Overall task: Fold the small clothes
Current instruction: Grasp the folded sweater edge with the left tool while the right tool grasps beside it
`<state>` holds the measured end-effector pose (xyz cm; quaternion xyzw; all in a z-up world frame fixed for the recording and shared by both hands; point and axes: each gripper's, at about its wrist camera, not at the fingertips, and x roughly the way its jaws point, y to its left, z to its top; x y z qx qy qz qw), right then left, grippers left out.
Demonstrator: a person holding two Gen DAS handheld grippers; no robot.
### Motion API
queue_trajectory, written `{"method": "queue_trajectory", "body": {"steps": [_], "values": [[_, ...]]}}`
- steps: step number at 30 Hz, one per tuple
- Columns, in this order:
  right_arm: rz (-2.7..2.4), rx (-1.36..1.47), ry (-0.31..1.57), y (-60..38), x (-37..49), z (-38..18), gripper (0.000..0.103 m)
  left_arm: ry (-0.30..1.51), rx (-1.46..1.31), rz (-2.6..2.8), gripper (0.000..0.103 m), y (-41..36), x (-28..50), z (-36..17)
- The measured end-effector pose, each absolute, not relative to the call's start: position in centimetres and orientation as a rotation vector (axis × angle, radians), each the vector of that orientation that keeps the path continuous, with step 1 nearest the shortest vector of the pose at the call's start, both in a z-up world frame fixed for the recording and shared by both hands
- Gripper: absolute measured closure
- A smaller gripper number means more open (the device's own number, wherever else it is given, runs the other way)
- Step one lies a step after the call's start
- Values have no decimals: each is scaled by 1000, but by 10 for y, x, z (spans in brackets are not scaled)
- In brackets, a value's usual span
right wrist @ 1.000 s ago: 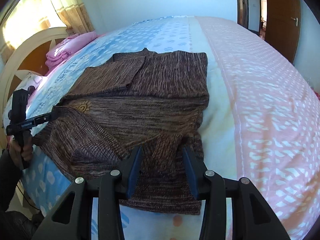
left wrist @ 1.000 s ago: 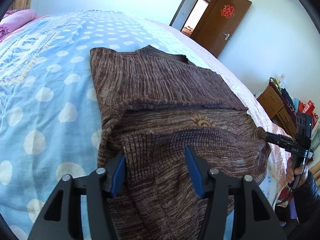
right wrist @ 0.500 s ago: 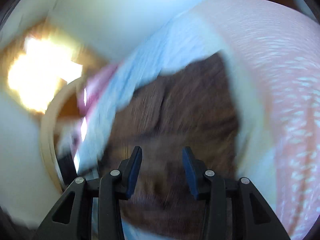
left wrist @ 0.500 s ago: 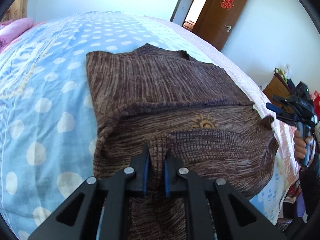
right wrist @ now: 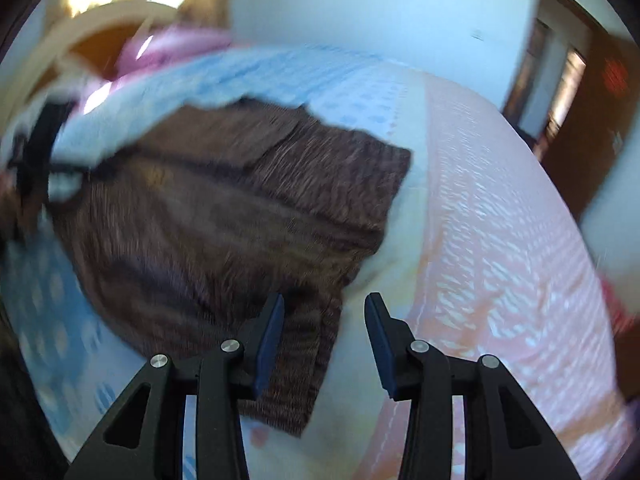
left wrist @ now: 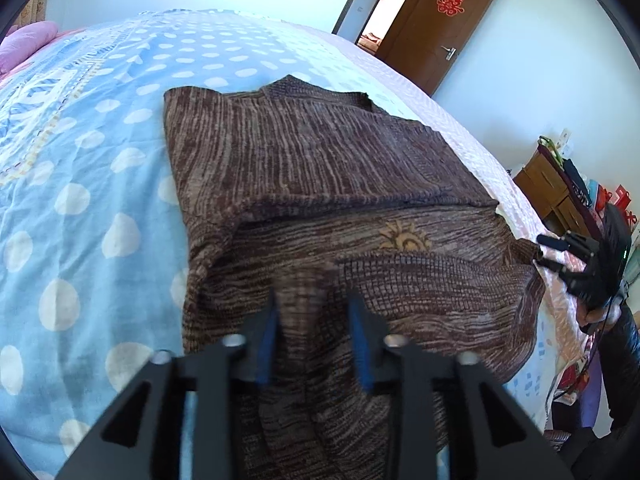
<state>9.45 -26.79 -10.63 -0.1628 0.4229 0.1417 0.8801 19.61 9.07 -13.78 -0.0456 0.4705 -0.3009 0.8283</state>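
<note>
A brown knitted sweater [left wrist: 320, 184] lies partly folded on the bed, a small sun emblem [left wrist: 404, 238] on its folded part. My left gripper [left wrist: 314, 312] is open over the sweater's near edge, with a raised fold of knit between its blue pads. My right gripper [right wrist: 324, 320] is open above the sweater's near corner [right wrist: 308, 360]; this view is blurred by motion. The sweater also shows in the right wrist view [right wrist: 224, 216]. The right gripper shows in the left wrist view [left wrist: 576, 256] at the sweater's right end.
The bed has a blue polka-dot cover [left wrist: 72, 200] and a pink patterned part [right wrist: 500, 240]. A pink pillow [left wrist: 24, 40] lies at the head. A brown door [left wrist: 440, 20] and a wooden cabinet [left wrist: 556, 196] stand beyond the bed.
My left gripper shut on a fold of the sweater half a second ago and has now opened. My right gripper swung fast and now points at the sweater's near corner.
</note>
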Motion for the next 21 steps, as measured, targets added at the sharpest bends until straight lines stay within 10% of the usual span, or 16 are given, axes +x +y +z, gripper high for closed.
{"method": "queue_trajectory", "body": {"steps": [7,10,12,21], "values": [[383,-550,840,-230,124,-127,60,1030,-26,-643,59,82,200,-136],[497,-485,886,-229,135,-126,60,1035,-30,-639,77,83,200,-136],[540,-424,917,-232,136,-126,81,1036,-45,-659,91,84,198,-137],[475,31,904,-280,128,-90,92,943,-179,-612,95,97,191,-117]]}}
